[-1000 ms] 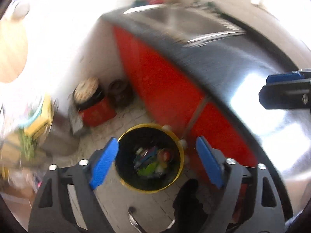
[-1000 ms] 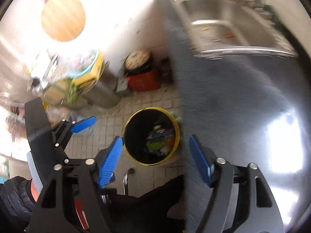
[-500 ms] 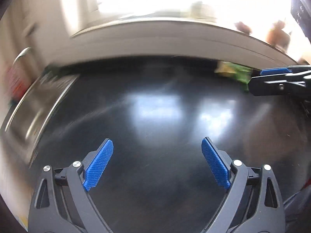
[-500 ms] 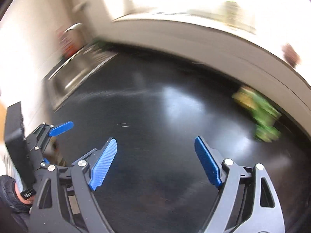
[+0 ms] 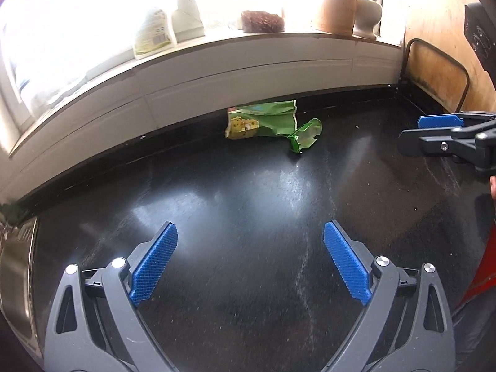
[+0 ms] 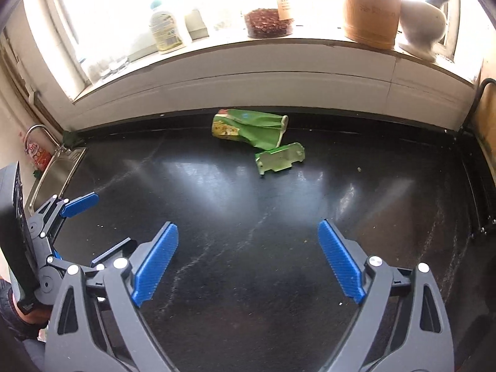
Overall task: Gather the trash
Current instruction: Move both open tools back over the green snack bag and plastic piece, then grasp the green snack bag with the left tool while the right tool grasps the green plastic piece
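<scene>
A crumpled green snack bag lies at the back of the black countertop, against the wall under the window sill. A torn green foil piece lies just in front of it, to its right. My left gripper is open and empty, low over the counter, well short of the trash. My right gripper is open and empty too, also well short. Each gripper shows at the edge of the other's view.
The window sill holds a plastic bottle, a bowl of brown bits, a wooden jar and a white mortar. A steel sink lies at the counter's left end. A wooden board stands at the right.
Both grippers have swung away from the yellow-rimmed trash bin on the floor and up over the counter. They now face the green trash by the window, both still open.
</scene>
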A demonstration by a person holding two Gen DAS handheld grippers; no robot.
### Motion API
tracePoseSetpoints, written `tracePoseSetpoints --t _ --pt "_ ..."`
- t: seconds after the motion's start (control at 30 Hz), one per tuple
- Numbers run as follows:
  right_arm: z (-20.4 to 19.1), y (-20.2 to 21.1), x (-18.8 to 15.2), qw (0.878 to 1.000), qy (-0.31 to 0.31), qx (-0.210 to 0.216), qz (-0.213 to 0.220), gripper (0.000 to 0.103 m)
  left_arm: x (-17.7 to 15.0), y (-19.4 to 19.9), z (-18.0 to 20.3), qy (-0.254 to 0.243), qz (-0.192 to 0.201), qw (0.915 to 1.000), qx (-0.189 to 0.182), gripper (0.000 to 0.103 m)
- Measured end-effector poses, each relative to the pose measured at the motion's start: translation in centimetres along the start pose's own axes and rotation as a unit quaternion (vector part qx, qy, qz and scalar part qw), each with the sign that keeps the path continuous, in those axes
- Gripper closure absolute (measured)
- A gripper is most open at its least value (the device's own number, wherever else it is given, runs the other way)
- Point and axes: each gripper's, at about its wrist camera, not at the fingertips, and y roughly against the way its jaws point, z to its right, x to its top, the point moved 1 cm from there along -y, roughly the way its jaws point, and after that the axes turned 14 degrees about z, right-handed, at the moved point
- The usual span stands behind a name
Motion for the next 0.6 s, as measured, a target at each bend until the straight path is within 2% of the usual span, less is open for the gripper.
tracePoseSetpoints --t 0.27,0.6 --pt "0.5 -4.6 2.0 0.999 0.029 0.012 -0.011 0.011 3.0 -5.6 -2.1 0.016 -0.008 0.9998 -0.011 0.01" --pt "3.1 -14.6 3.2 0.997 0.048 0.015 -0.052 0.01 6.6 -15.8 -3.7 0.031 -0.021 0.9981 -0.048 0.01"
